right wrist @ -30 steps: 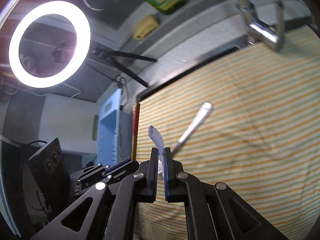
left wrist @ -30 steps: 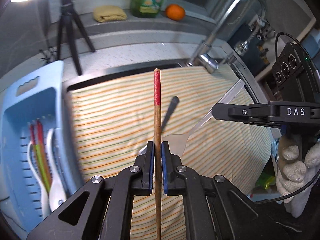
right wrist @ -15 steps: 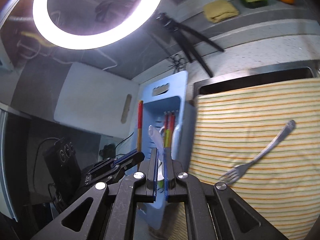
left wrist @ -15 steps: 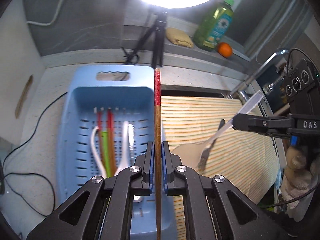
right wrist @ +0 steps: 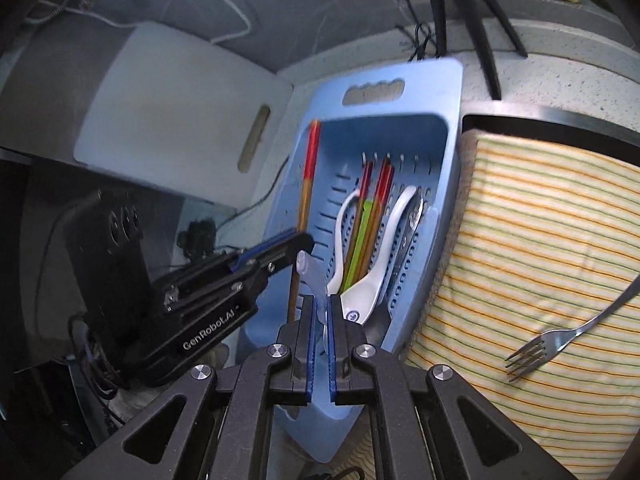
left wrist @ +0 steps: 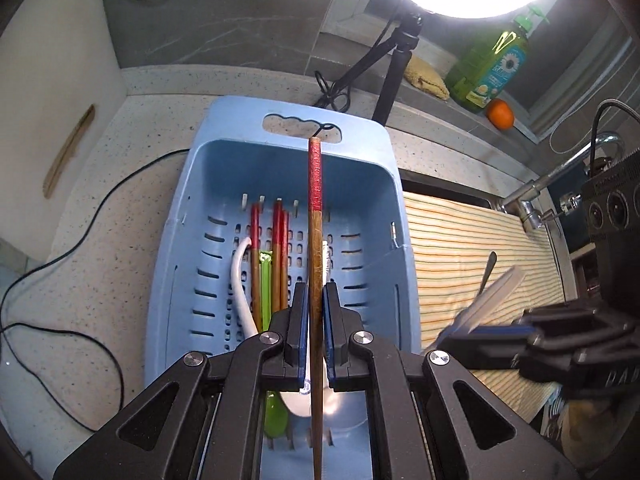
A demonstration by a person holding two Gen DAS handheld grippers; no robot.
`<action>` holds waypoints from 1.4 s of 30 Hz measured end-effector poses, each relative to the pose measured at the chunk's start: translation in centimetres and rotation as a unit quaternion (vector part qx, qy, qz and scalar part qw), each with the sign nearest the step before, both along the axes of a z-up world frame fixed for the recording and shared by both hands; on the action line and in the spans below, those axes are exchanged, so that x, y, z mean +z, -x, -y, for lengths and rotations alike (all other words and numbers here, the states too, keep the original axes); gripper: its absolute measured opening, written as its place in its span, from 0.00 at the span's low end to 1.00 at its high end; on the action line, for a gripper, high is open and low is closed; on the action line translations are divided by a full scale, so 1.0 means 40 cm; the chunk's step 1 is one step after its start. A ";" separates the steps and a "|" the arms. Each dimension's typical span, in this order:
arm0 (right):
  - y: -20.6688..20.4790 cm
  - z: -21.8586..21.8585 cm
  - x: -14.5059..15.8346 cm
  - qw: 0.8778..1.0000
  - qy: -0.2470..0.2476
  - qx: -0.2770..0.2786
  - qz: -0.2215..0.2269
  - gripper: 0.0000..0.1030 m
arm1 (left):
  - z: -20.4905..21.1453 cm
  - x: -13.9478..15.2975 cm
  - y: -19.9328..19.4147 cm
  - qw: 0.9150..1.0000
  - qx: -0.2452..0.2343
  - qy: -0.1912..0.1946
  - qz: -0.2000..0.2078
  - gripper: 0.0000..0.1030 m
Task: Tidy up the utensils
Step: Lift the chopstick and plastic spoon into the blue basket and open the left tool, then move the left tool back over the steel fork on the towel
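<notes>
the left gripper [left wrist: 315, 332] pinches a chopstick [left wrist: 315, 216] directly above the blue basket [left wrist: 192, 248]. its long axis runs along the basket's length. the right gripper [right wrist: 319, 344], just beside the basket, clamps a clear spoon [right wrist: 312, 272].

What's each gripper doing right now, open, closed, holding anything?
Left gripper: closed on the red-tipped chopstick, above the blue basket.
Right gripper: closed on the clear plastic spoon.

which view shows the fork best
The right wrist view. The fork lies whole on the striped cloth, with tines and handle both clear. In the left wrist view only its handle shows; the blurred clear spoon held by the right gripper hides the tines.
</notes>
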State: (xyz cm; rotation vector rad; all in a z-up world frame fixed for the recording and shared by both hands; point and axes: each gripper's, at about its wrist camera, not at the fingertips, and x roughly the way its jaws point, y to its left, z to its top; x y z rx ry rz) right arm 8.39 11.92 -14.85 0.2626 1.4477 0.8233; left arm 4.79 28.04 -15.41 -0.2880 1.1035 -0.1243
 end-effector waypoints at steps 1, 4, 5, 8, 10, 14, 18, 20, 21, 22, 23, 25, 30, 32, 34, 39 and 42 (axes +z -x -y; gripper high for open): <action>0.002 -0.010 -0.009 1.000 0.007 0.007 -0.003 0.04 | 0.002 -0.005 -0.006 1.000 -0.001 0.001 -0.002 0.05; -0.002 -0.032 -0.027 1.000 0.022 0.018 -0.008 0.04 | 0.000 -0.022 -0.020 1.000 0.000 0.003 -0.009 0.05; -0.007 -0.040 -0.034 0.999 0.027 0.019 -0.010 0.04 | -0.002 -0.028 -0.024 1.000 0.002 0.004 -0.013 0.05; -0.023 -0.061 -0.055 0.999 0.034 0.017 -0.016 0.04 | -0.008 -0.045 -0.034 1.000 0.006 0.005 -0.022 0.05; -0.027 -0.076 -0.068 0.999 0.038 0.015 -0.020 0.04 | -0.013 -0.052 -0.037 1.000 0.010 0.005 -0.026 0.05; -0.034 -0.094 -0.087 0.999 0.045 0.014 -0.020 0.04 | -0.023 -0.059 -0.035 0.999 0.018 0.003 -0.032 0.05; -0.037 -0.098 -0.094 0.999 0.046 0.013 -0.022 0.05 | -0.033 -0.060 -0.032 0.999 0.027 0.002 -0.036 0.08; -0.042 -0.092 -0.093 0.999 0.045 0.011 -0.022 0.06 | -0.040 -0.058 -0.030 0.999 0.033 0.002 -0.036 0.14; -0.045 -0.091 -0.093 0.999 0.044 0.010 -0.022 0.08 | -0.042 -0.057 -0.028 0.999 0.034 0.002 -0.037 0.14; -0.047 -0.089 -0.093 0.999 0.043 0.009 -0.023 0.08 | -0.045 -0.055 -0.027 0.999 0.036 0.002 -0.036 0.14; -0.048 -0.086 -0.093 0.999 0.043 0.008 -0.025 0.08 | -0.046 -0.054 -0.025 0.999 0.037 0.002 -0.035 0.14; -0.050 -0.075 -0.091 0.999 0.042 0.006 -0.026 0.08 | -0.048 -0.048 -0.023 0.999 0.037 0.001 -0.033 0.14; -0.049 -0.058 -0.080 0.999 0.033 0.006 -0.029 0.11 | -0.040 -0.032 -0.012 0.999 0.034 -0.005 -0.028 0.14; -0.047 -0.048 -0.071 0.999 0.029 0.004 -0.025 0.15 | -0.038 -0.026 -0.007 0.999 0.034 -0.009 -0.025 0.14; -0.044 -0.042 -0.060 0.999 0.025 0.005 -0.019 0.18 | -0.034 -0.020 -0.001 0.999 0.032 -0.011 -0.024 0.14; -0.036 -0.012 -0.026 1.000 0.014 0.003 -0.001 0.26 | -0.015 -0.006 0.018 0.999 0.031 -0.019 -0.020 0.19; -0.034 0.014 -0.009 1.000 0.006 0.000 0.007 0.27 | 0.004 0.008 0.033 0.999 0.029 -0.024 -0.015 0.29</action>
